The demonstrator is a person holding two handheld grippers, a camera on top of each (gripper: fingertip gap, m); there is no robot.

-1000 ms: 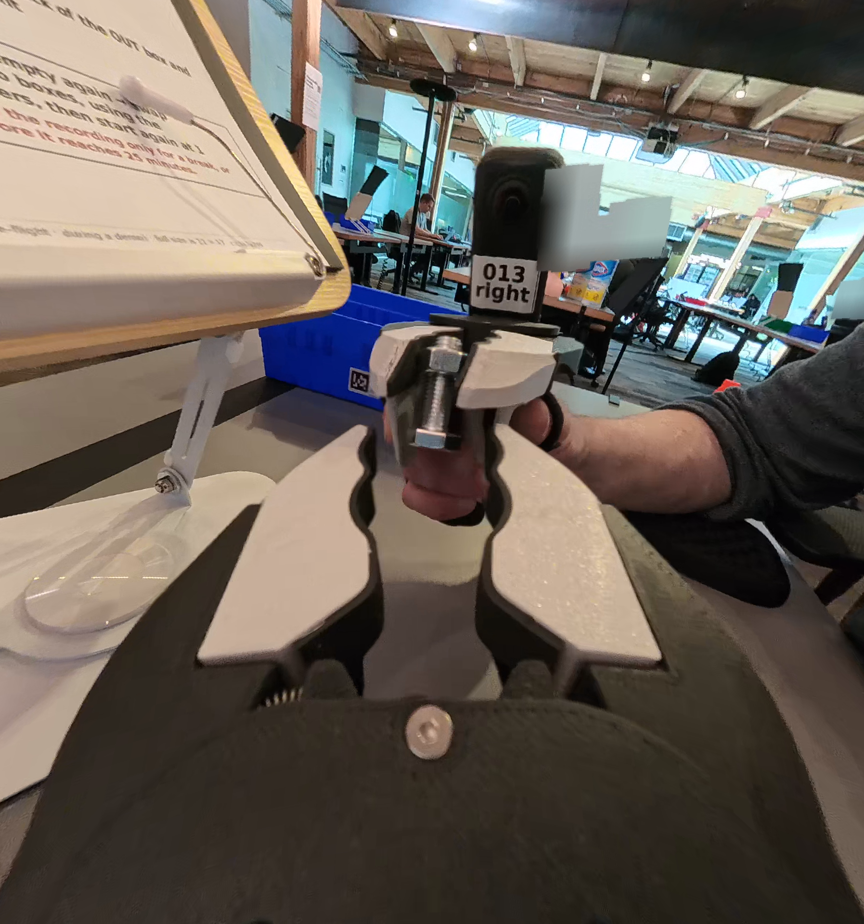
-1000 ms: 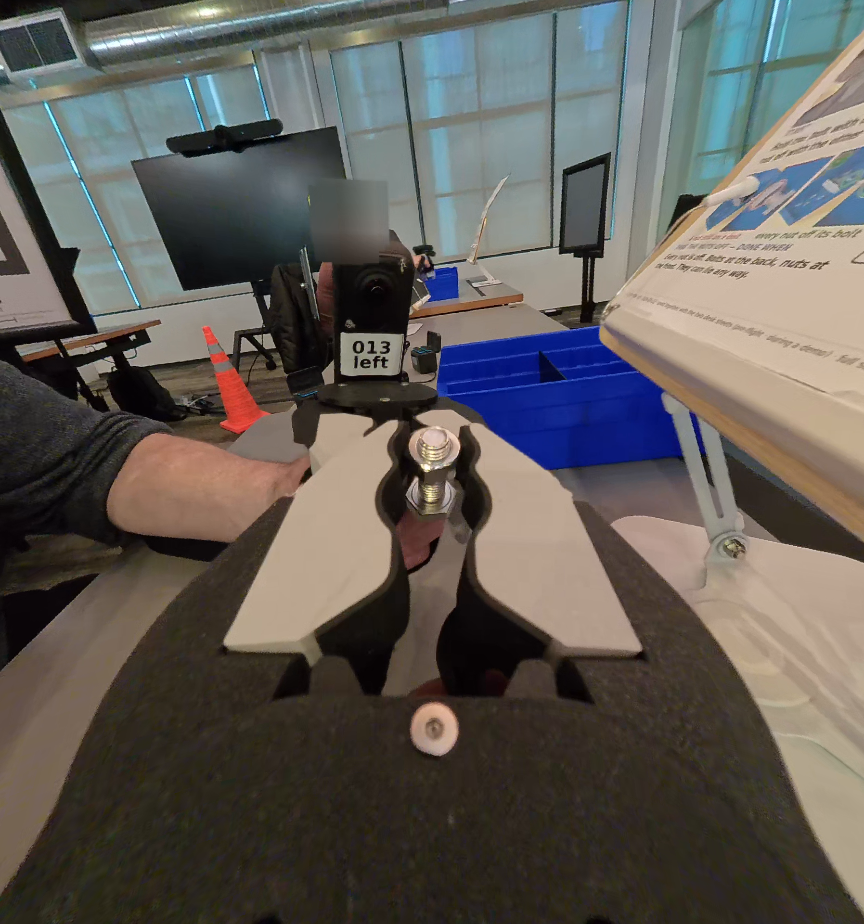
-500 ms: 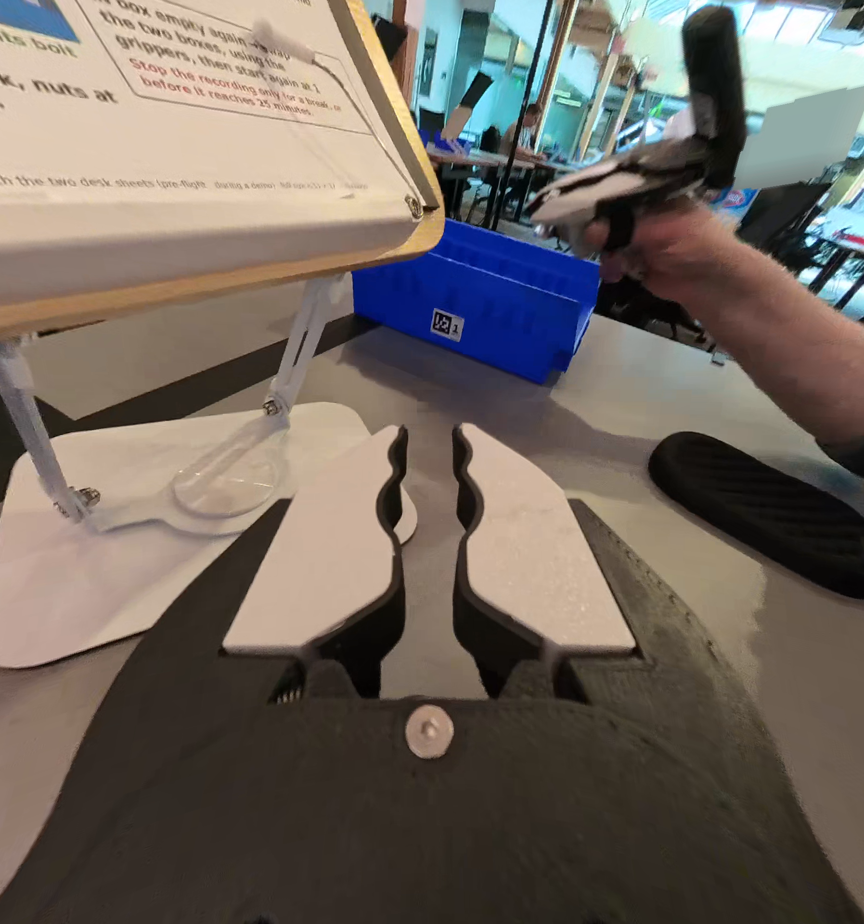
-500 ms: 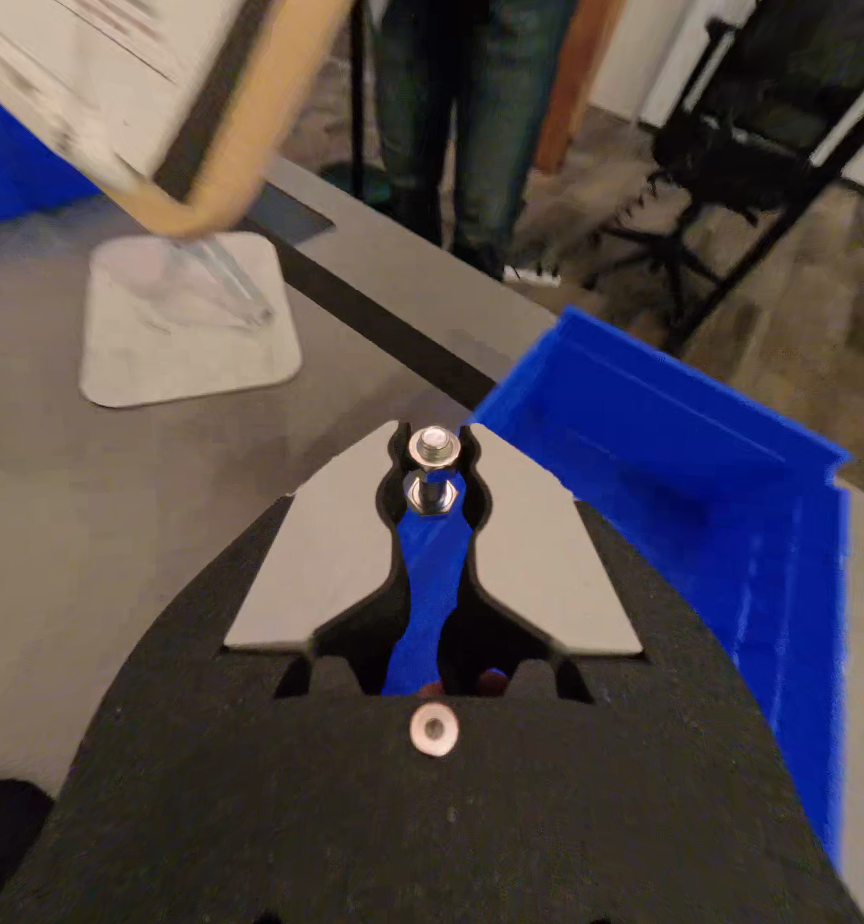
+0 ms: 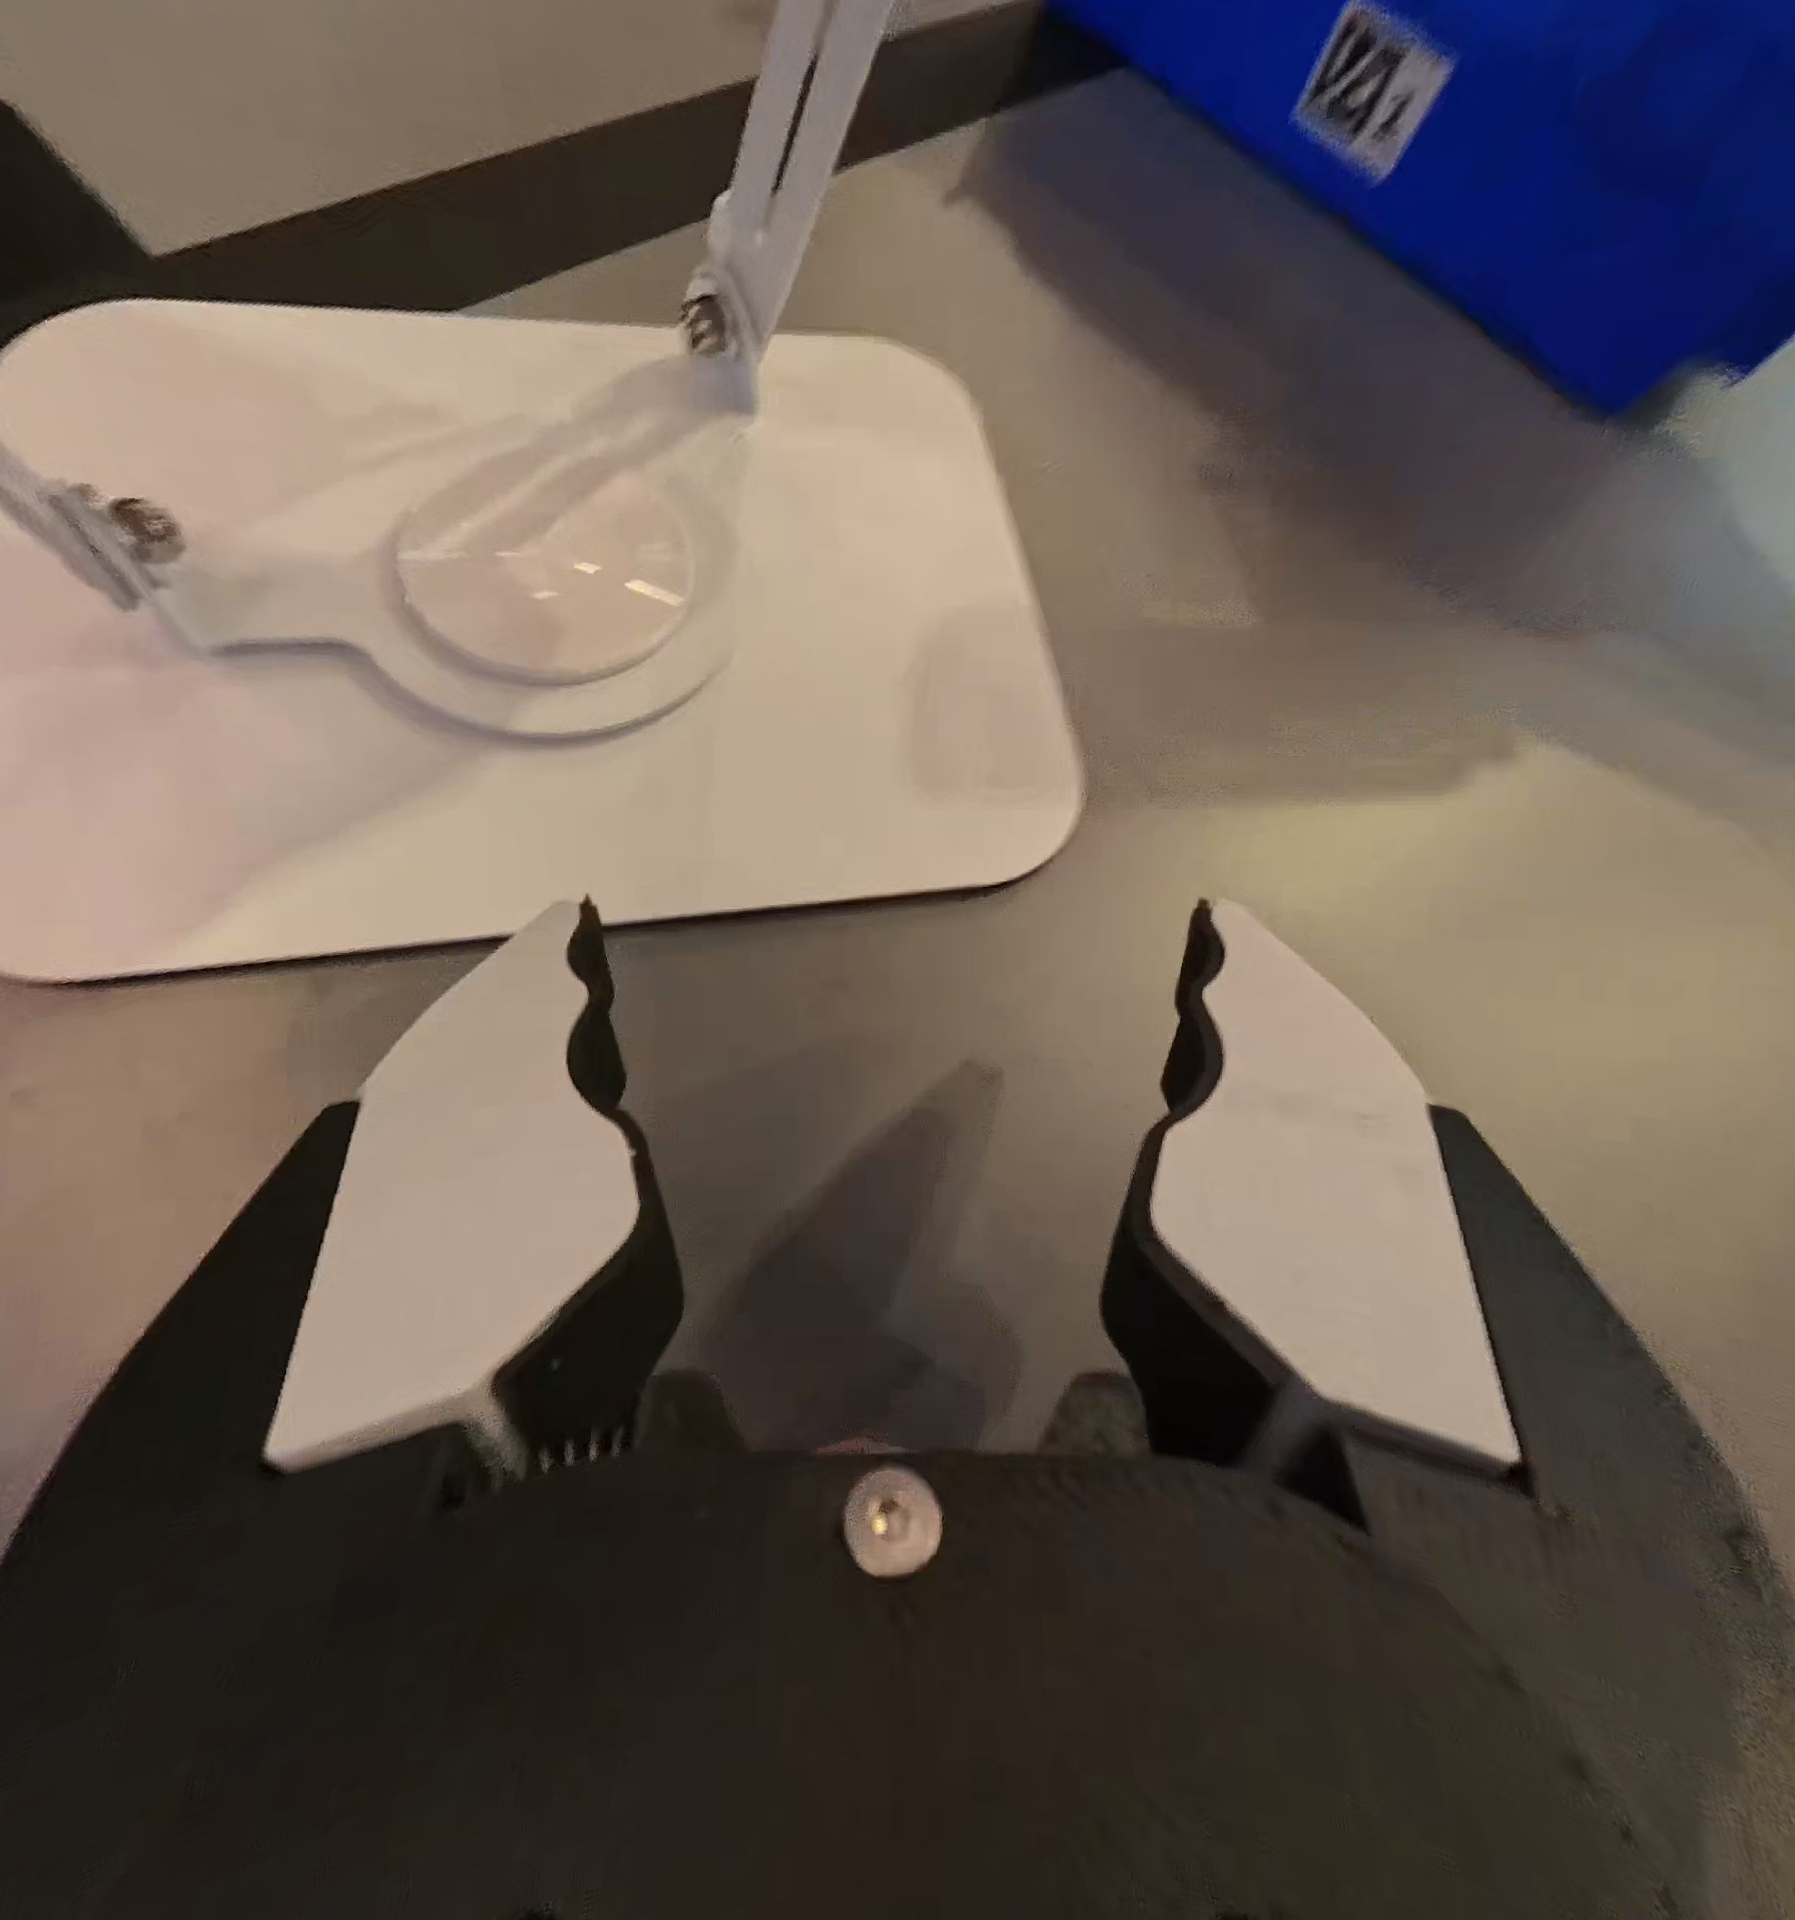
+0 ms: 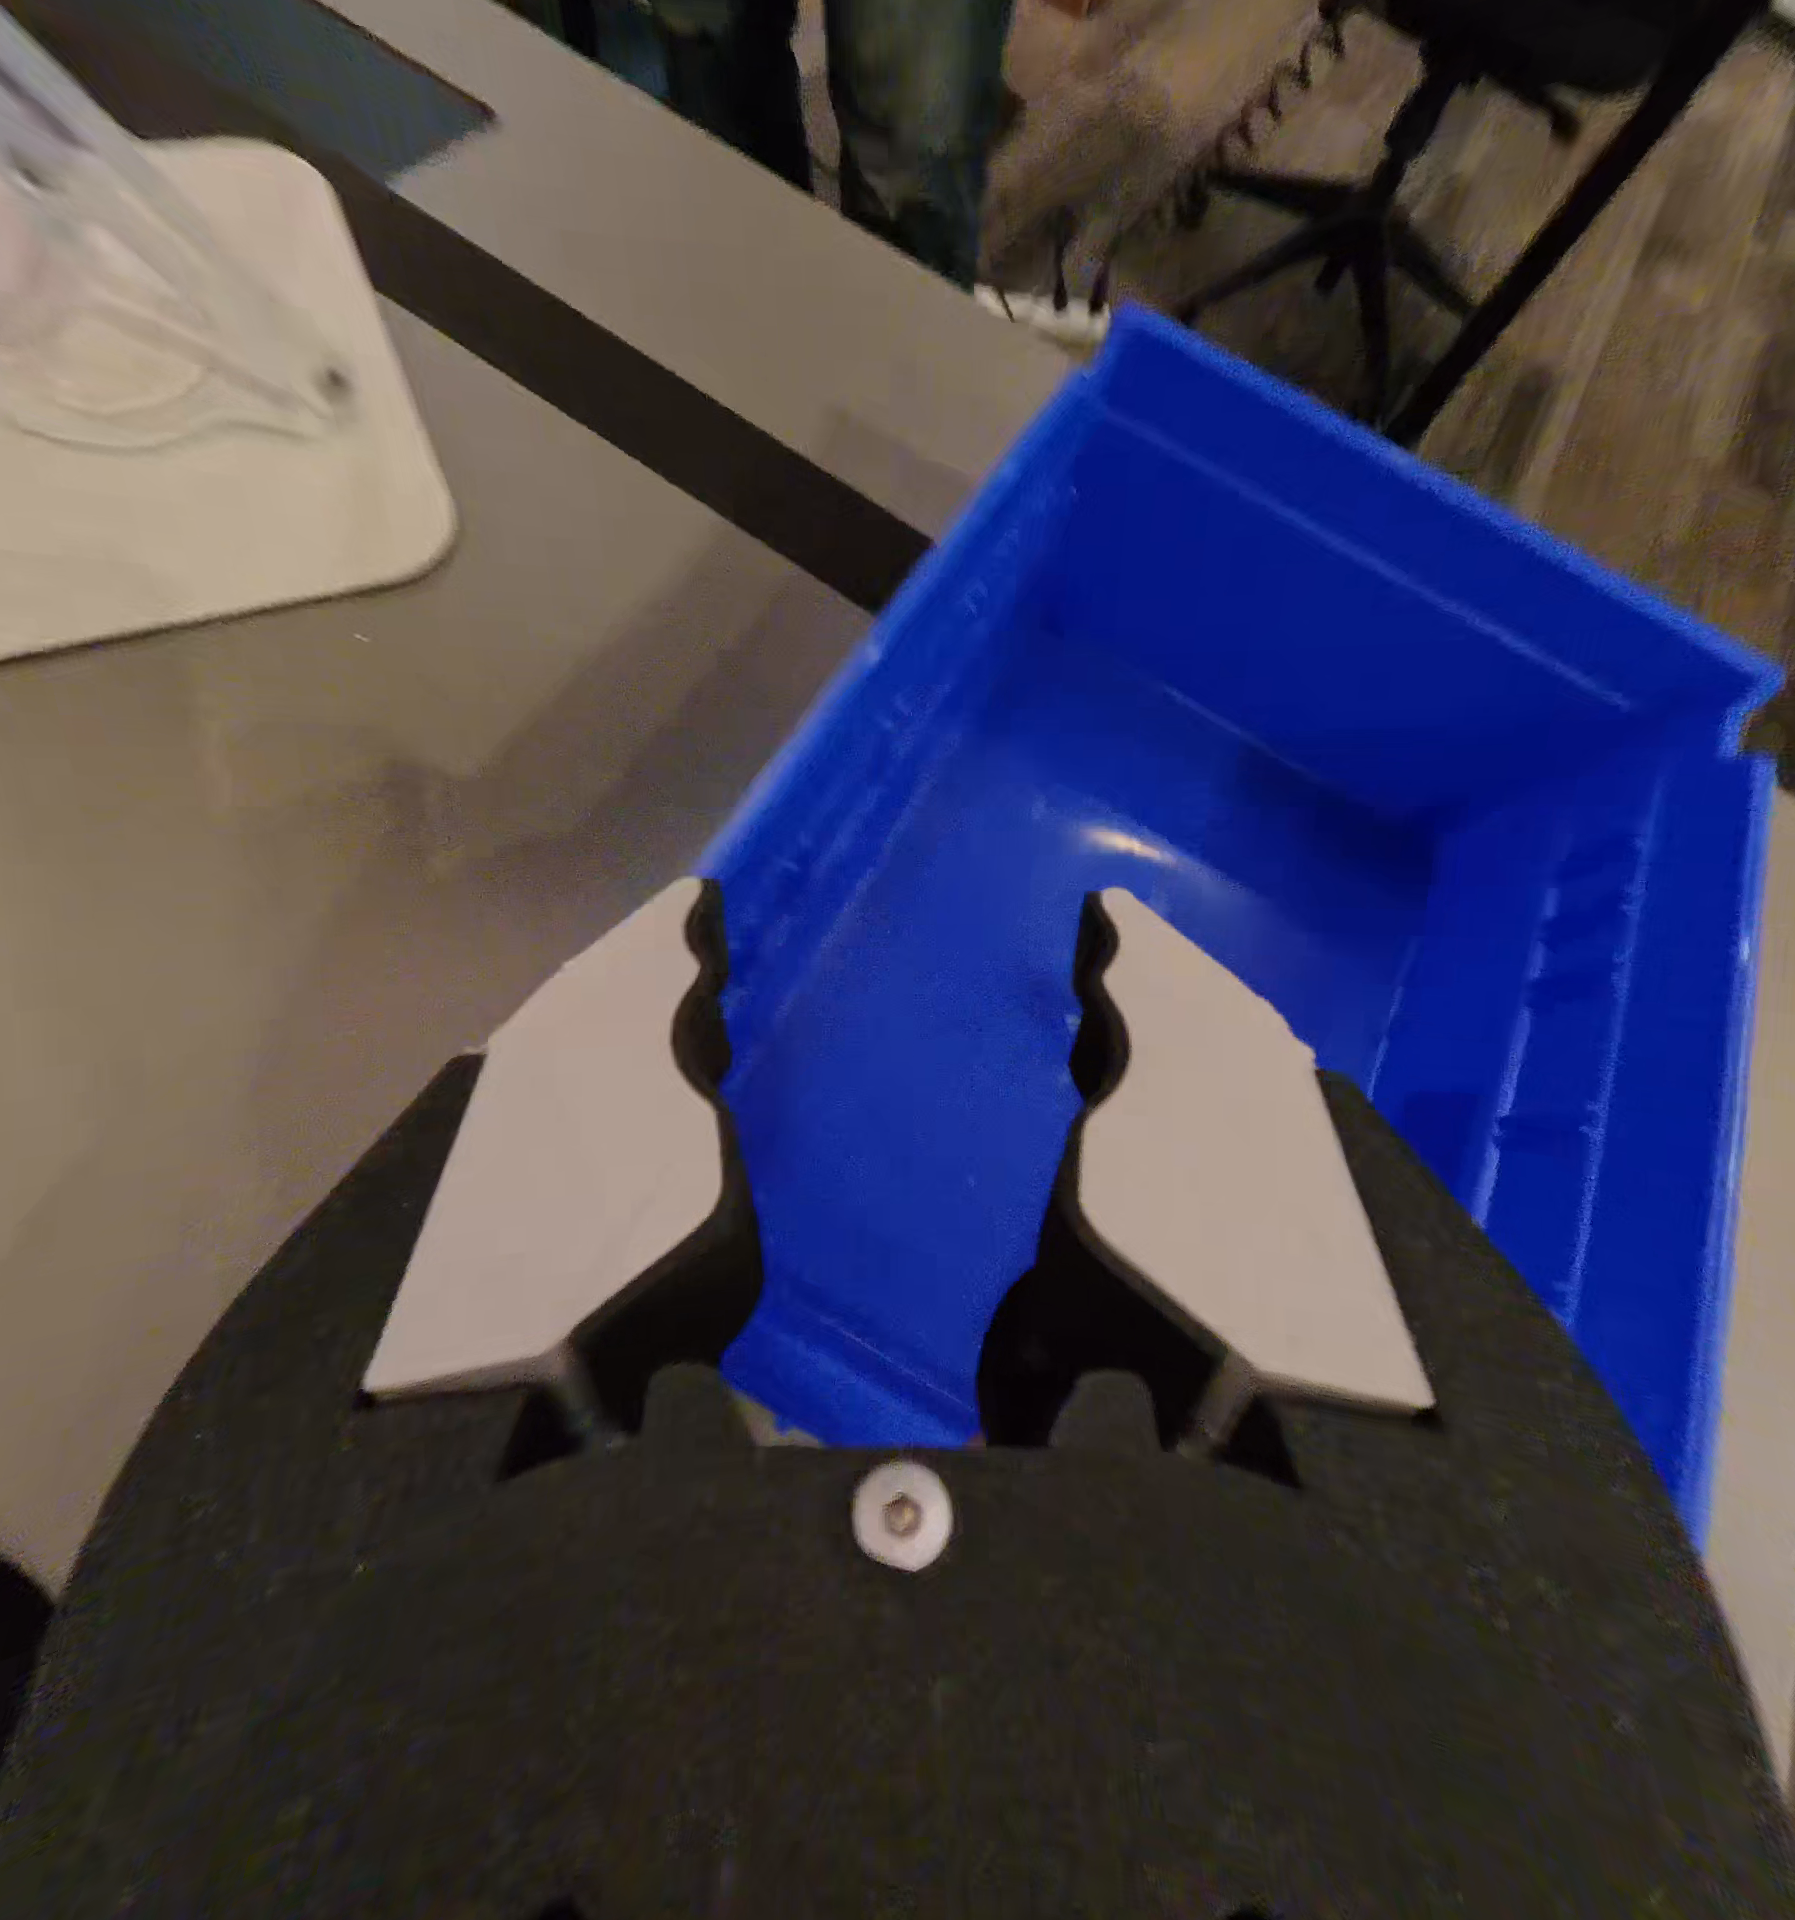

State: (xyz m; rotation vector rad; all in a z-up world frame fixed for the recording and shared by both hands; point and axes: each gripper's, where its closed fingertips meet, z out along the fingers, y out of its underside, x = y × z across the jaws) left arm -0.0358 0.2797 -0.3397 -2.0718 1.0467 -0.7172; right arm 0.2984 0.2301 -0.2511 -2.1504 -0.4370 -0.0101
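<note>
My right gripper (image 6: 898, 899) is open over a blue bin (image 6: 1599, 935), with only the bin's blue floor between its fingers. No bolt shows in this view. My left gripper (image 5: 893, 914) is open wide above the grey table (image 5: 1288, 831), with nothing between its fingers, just in front of the white base plate (image 5: 820, 727) of a stand.
A second blue bin (image 5: 1599, 156) with a small marker label stands at the far right in the left wrist view. The stand's white base (image 6: 197, 499) lies at the left in the right wrist view. A dark strip (image 6: 612, 374) runs across the table; chair legs and a person's legs stand beyond its edge.
My right gripper carried a bolt with a nut over the blue bin, then opened; the bolt is gone from its fingers. My left gripper tilted down toward the table and opened wide.
</note>
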